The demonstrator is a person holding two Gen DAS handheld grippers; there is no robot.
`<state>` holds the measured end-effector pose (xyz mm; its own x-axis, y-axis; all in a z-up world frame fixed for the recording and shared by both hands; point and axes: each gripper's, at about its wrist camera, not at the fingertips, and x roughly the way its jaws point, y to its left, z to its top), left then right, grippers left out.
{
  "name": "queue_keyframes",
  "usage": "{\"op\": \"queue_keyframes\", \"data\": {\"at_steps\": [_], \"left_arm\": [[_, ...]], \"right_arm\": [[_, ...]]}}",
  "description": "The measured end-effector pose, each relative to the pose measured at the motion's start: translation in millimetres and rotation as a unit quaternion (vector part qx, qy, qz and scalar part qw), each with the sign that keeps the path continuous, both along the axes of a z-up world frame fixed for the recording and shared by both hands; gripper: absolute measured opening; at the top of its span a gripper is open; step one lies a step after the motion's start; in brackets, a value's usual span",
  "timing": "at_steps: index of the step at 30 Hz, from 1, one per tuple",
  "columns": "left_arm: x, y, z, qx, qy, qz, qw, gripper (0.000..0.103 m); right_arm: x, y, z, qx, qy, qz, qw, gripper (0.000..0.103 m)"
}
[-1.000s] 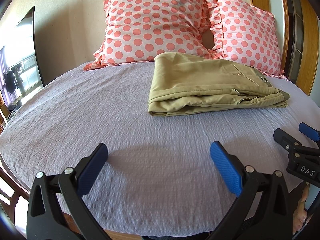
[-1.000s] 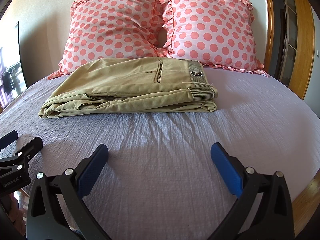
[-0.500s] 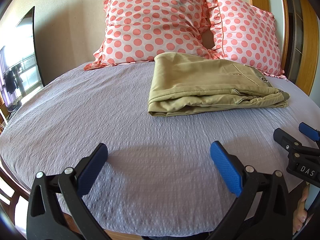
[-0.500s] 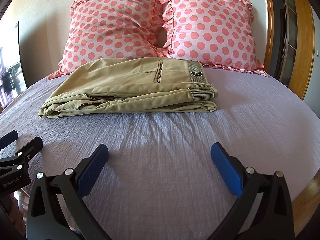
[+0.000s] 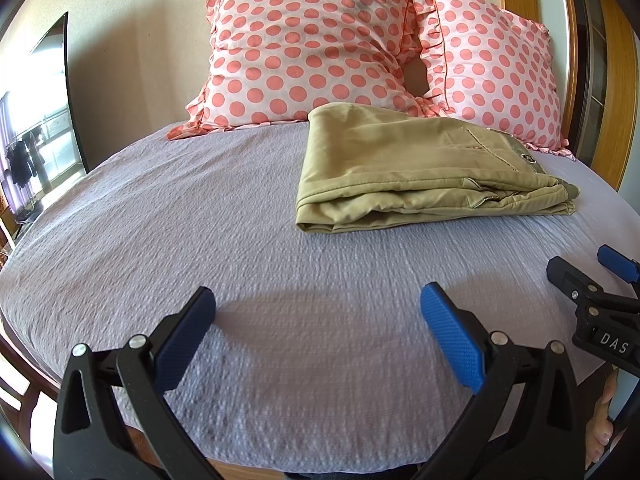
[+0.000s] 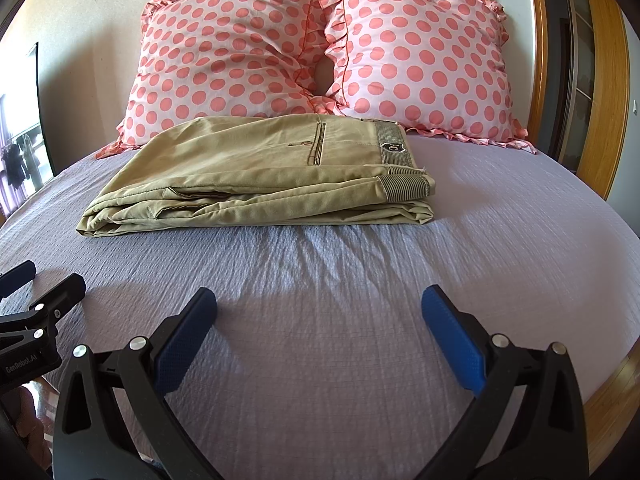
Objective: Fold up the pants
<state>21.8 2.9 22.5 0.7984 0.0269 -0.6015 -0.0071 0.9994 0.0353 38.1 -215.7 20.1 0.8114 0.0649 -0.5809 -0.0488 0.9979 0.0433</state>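
Khaki pants [image 5: 416,172] lie folded in a flat stack on the lilac bed sheet [image 5: 200,220], just in front of the pillows; in the right wrist view the pants [image 6: 256,176] show a striped waistband at their right end. My left gripper [image 5: 316,308] is open and empty, low over the sheet near the bed's front edge, well short of the pants. My right gripper [image 6: 320,308] is open and empty too, beside it to the right. Each gripper shows at the edge of the other's view: the right one [image 5: 588,276], the left one [image 6: 40,284].
Two pink polka-dot pillows [image 6: 228,52] [image 6: 424,56] lean on the wall behind the pants. A wooden headboard frame [image 6: 600,92] stands at the right. A window [image 5: 36,120] is at the left. The bed's wooden edge [image 6: 612,392] shows at lower right.
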Motion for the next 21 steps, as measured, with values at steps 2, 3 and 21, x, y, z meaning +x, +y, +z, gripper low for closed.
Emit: {"op": "queue_keyframes", "data": {"at_steps": [2, 3, 21], "left_arm": [[0.1, 0.2, -0.1, -0.001, 0.000, 0.000, 1.0000, 0.101], [-0.1, 0.2, -0.4, -0.001, 0.000, 0.000, 1.0000, 0.101], [-1.6, -1.4, 1.4, -0.001, -0.005, -0.001, 1.0000, 0.101]], "right_arm": [[0.1, -0.2, 0.1, 0.000, 0.000, 0.000, 1.000, 0.102], [0.1, -0.2, 0.1, 0.000, 0.000, 0.000, 1.000, 0.102], [-0.2, -0.3, 0.1, 0.000, 0.000, 0.001, 1.000, 0.102]]}}
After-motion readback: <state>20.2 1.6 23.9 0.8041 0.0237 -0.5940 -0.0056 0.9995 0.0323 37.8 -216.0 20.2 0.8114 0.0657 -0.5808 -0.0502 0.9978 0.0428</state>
